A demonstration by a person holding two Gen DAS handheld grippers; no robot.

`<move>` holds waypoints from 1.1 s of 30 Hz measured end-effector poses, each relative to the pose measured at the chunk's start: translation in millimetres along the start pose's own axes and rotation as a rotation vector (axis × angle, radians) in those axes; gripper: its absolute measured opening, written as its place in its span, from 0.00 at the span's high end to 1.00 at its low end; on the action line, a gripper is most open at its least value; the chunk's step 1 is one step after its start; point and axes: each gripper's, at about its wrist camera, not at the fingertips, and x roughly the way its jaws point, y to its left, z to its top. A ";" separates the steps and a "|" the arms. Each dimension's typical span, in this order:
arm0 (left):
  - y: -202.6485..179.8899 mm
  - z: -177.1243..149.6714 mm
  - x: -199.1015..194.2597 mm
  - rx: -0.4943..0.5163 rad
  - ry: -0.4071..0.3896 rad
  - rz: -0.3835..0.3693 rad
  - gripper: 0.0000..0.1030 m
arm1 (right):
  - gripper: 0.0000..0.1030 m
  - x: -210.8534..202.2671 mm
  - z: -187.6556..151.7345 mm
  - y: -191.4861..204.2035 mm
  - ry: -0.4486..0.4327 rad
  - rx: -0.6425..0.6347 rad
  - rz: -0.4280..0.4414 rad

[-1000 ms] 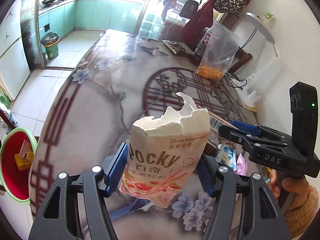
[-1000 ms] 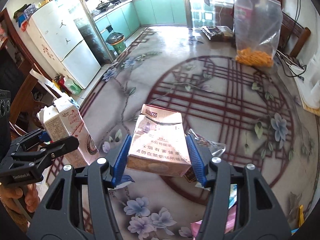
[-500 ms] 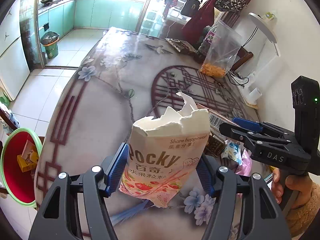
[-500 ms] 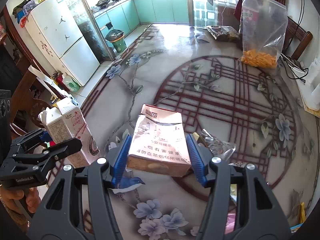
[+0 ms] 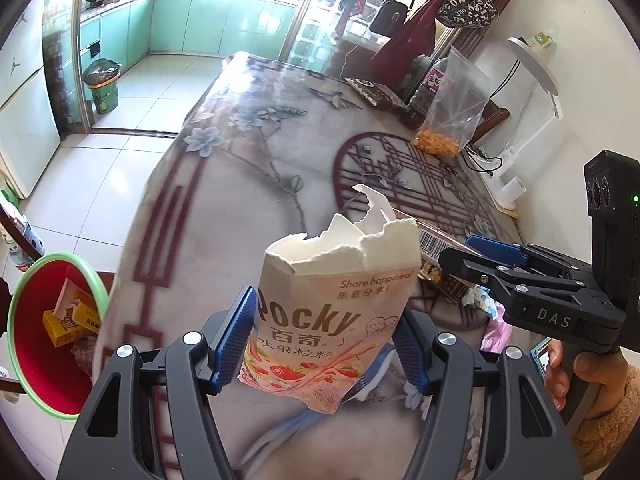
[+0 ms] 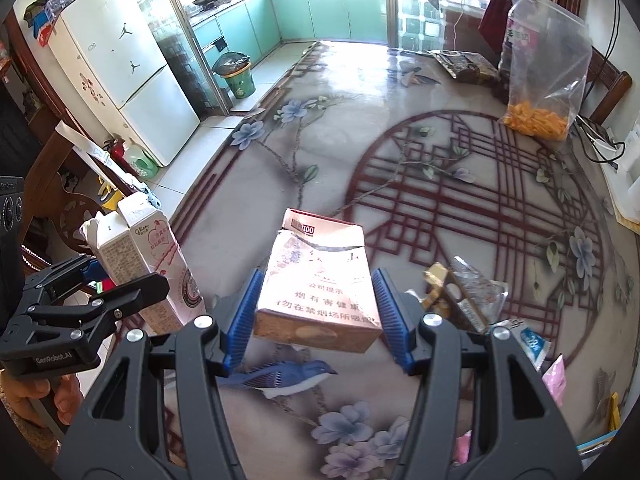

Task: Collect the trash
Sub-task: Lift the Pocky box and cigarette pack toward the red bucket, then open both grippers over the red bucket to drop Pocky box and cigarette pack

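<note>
Left wrist view showed the left hand-held gripper clenched on the torn Pocky box, held upright and clear of the bench. Over the last second the bench edge had slid toward the middle of this view and the red bin on the floor at the left had grown larger and come further into frame, so the box had been carried leftward, toward the bin. Yellow cartons already lay inside the bin.

Right wrist view showed the right hand-held gripper grasping a worn cigarette pack, also lifted off the bench, with more of the floral bench top behind it than a second earlier; this gripper had drawn back a little with its load. The grip on both items looked unchanged across the frames.

Taken together, both pieces of trash were in hand and in transit, the Pocky box leading. The bin still sat well below and left of it, so the drop was not yet due. Loose wrappers and a pink packet remained on the bench near the right gripper, so more collecting was probably left afterward.
</note>
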 end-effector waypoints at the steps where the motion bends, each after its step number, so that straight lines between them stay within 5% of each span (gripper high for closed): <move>1: 5.4 -1.2 -2.2 -0.001 0.000 -0.001 0.40 | 0.47 1.0 -0.3 5.8 0.001 -0.001 -0.002; 20: 108.6 -12.2 -46.5 0.017 0.017 0.006 0.40 | 0.47 12.5 -8.1 118.4 -0.014 0.008 -0.007; 33: 177.6 -26.4 -70.7 -0.067 -0.005 0.064 0.40 | 0.47 35.6 2.0 185.7 0.007 -0.066 0.034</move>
